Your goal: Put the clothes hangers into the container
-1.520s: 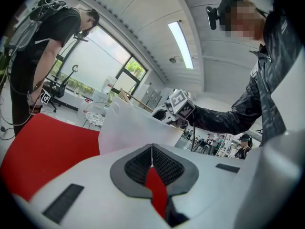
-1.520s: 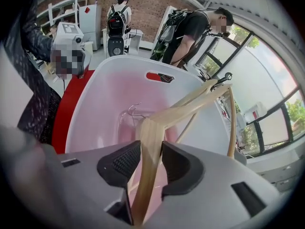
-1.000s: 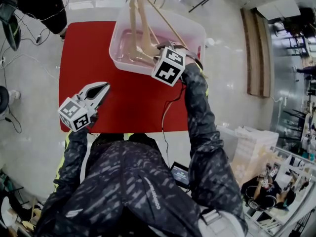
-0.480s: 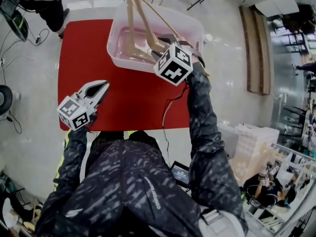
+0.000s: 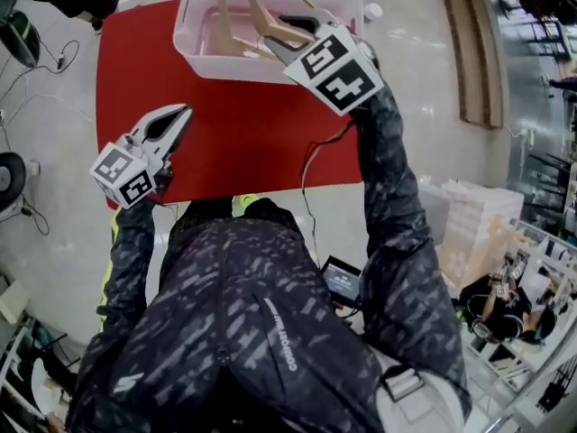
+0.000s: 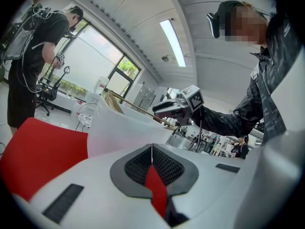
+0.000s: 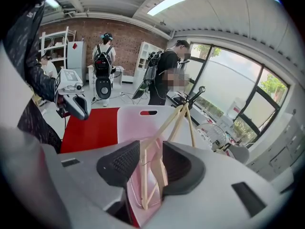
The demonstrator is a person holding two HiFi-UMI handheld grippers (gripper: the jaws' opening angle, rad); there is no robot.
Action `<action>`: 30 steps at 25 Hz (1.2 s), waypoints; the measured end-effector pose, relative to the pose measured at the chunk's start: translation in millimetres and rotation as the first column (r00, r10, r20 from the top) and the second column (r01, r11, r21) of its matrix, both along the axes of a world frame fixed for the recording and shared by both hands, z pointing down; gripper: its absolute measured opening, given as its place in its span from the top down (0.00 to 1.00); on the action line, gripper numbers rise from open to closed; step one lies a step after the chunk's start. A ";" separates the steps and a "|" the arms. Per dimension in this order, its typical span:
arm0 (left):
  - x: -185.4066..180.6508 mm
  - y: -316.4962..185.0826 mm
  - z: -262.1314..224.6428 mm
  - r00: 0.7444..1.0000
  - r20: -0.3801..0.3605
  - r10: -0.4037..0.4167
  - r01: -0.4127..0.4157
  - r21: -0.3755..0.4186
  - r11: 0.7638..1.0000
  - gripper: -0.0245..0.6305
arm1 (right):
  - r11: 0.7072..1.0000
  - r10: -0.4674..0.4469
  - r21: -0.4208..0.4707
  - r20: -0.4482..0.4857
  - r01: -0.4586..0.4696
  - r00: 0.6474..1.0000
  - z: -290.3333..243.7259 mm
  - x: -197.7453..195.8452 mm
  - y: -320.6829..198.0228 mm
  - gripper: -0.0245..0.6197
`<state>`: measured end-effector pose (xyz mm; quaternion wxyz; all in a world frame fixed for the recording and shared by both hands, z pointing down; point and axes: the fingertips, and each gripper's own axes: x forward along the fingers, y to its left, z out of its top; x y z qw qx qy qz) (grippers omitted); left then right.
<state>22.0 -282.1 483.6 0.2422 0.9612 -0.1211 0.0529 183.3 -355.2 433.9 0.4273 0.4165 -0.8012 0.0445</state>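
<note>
Since the wooden hangers (image 5: 236, 12) look light, stiff and smooth, grip a straight bar. They lean upright in the container (image 5: 185, 43), upper centre. Right gripper (image 5: 290, 31) above them: jaws just narrowed yet apart, bars visible through the gap, unclamped. Left gripper (image 5: 178, 115), lower left over the red table (image 5: 243, 124): closed, empty, obstructing nothing.

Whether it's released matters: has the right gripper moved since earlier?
Yes: the right gripper rose rightward along the translucent plastic container's near rim; tongs just closing, light wooden hangers between, unpressed.
</note>
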 end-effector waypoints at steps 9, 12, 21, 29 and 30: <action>50.3 59.8 4.1 1.000 0.001 -0.007 0.007 -0.010 1.000 0.94 | 0.982 0.100 0.166 -0.047 -0.091 0.994 -11.0 54.1 49.7 0.93; 69.5 79.1 -1.1 1.000 0.002 -0.004 0.004 0.004 1.000 0.94 | 0.985 0.093 0.143 0.053 -0.099 0.994 -16.1 60.1 69.9 0.93; 129.0 173.9 -10.3 0.999 0.016 -0.043 0.042 0.055 0.998 0.94 | 0.992 0.032 0.104 0.308 -0.067 0.951 -13.2 85.1 174.8 0.93; 122.4 259.7 -22.2 0.989 0.029 -0.146 0.143 0.065 0.987 0.94 | 0.993 -0.033 0.117 0.355 -0.010 0.934 -15.1 83.0 254.5 0.93; 118.2 265.8 -21.5 0.987 0.031 -0.157 0.155 0.064 0.986 0.94 | 0.993 -0.036 0.115 0.361 -0.006 0.932 -13.4 79.9 260.7 0.93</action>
